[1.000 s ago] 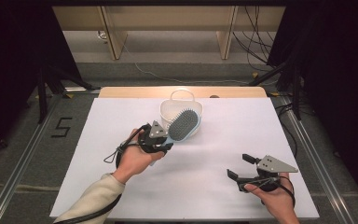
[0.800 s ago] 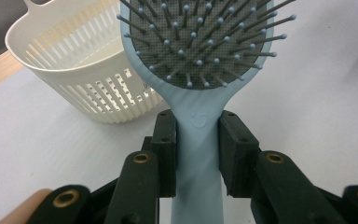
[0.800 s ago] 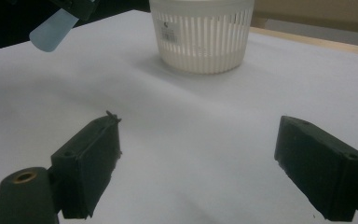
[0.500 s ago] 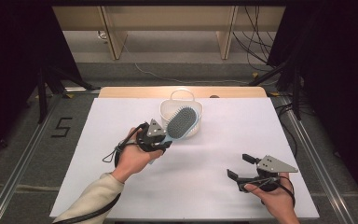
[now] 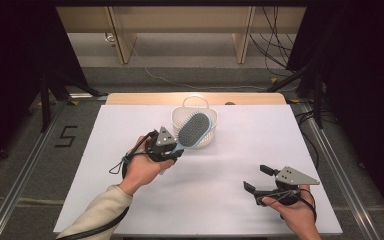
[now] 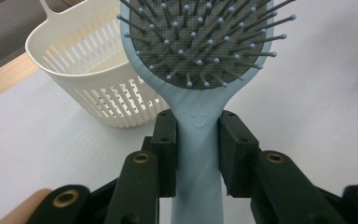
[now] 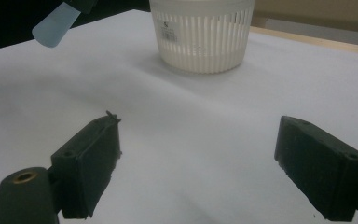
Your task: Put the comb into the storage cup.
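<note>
While gripped at the neck of its pale blue handle by the left gripper (image 6: pixel 196 154), jaws closed tight on either side, hairbrush (image 5: pixel 194 131) held aloft, bristled head over the near rim of the white slotted basket (image 5: pixel 180 116). Judged past the halfway mark: pick-up done, carry nearly done; lowering into the basket and release left. Right gripper (image 5: pixel 266 179) resting low near the front right of the white counter (image 5: pixel 230 160), jaws spread wide, nothing between them. Small embossed mark on the brush neck, unreadable. Printed sticker on the basket wall (image 7: pixel 168 29), too small to read. Numeral "5" (image 5: pixel 67 136) marked on the floor left of the counter.
</note>
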